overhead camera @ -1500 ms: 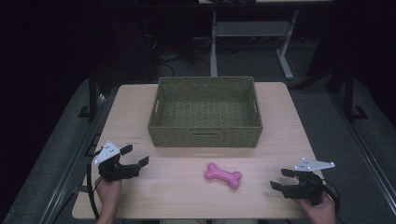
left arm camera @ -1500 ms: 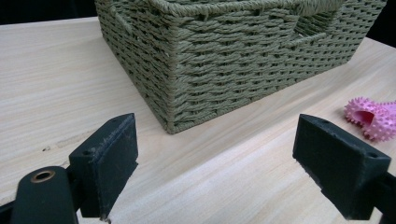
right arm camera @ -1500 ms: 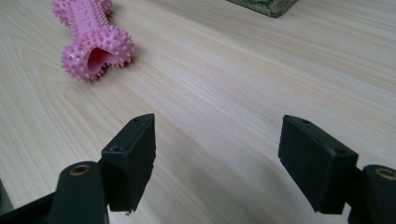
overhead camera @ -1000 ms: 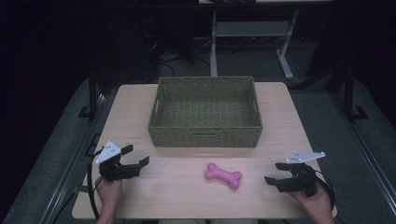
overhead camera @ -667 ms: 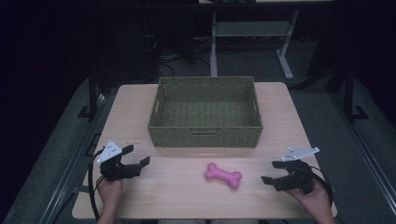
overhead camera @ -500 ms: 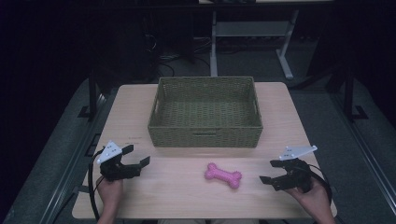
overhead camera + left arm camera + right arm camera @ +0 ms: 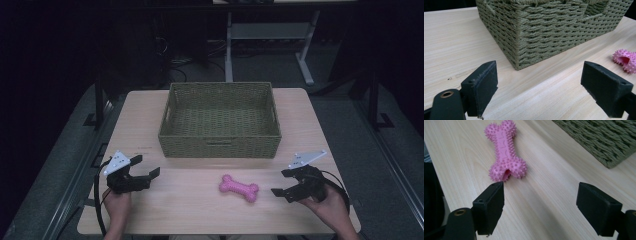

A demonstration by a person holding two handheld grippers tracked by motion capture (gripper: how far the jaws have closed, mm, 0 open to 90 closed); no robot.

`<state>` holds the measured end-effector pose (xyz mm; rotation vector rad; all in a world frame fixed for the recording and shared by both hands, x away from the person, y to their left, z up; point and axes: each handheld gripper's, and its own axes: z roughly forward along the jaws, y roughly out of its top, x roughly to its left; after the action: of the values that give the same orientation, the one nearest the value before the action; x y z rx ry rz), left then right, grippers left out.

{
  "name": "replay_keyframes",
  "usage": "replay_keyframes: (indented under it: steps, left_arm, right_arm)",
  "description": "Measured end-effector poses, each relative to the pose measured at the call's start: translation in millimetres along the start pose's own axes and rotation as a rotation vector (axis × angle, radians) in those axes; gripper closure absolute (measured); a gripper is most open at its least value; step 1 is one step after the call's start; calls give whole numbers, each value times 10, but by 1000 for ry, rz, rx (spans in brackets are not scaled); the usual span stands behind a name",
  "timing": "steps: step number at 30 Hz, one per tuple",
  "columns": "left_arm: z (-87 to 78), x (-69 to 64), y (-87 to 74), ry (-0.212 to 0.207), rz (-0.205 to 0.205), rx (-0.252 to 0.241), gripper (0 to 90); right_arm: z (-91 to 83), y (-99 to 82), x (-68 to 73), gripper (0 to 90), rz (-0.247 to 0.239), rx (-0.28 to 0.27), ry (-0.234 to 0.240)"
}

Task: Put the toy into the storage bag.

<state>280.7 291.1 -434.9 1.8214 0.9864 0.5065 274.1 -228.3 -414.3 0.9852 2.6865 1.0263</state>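
Observation:
A pink spiky bone toy (image 7: 239, 188) lies on the wooden table (image 7: 190, 210), in front of a green woven basket (image 7: 220, 145). My right gripper (image 7: 280, 182) hovers just right of the toy and points at it. Its jaws have just been opening and stand wide, with nothing between them. In the right gripper view the bone toy (image 7: 505, 152) lies just beyond the open right gripper (image 7: 540, 205). My left gripper (image 7: 147, 166) rests open at the table's front left. The left gripper view has the open left gripper (image 7: 539, 90) facing the basket's corner (image 7: 549, 30), with the toy's end (image 7: 625, 58) at far right.
The basket (image 7: 606, 137) stands in the middle of the table and looks empty. Bare tabletop lies between the two hands. Dark floor, a desk frame (image 7: 235, 45) and cables lie behind the table.
My right gripper has moved left toward the bone toy and risen a little. The left gripper and the toy have stayed where they were.

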Motion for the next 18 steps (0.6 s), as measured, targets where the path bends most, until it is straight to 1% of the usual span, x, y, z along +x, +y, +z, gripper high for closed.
replay_keyframes:
  steps: [1,3,5,8,14,15,18]
  left_arm:
    - [0,1,0,1,-1,1,136]
    - [1,3,0,0,-1,2,136]
    - [-1,2,1,2,-2,-1,136]
    - [-3,4,1,4,-1,-4,136]
    - [-10,13,-5,5,-8,-10,136]
    - [-15,19,-5,9,-7,-12,136]
    - [-18,24,-9,8,-11,-12,136]
  right_arm:
    - [7,17,4,219,-8,1,5]
    - [12,37,8,216,-8,8,9]
    - [27,95,17,214,-23,18,18]
    - [33,129,33,214,-36,25,16]
    - [47,237,72,214,-58,39,29]
    - [64,271,88,213,-70,46,28]
    - [87,307,105,213,-80,53,30]
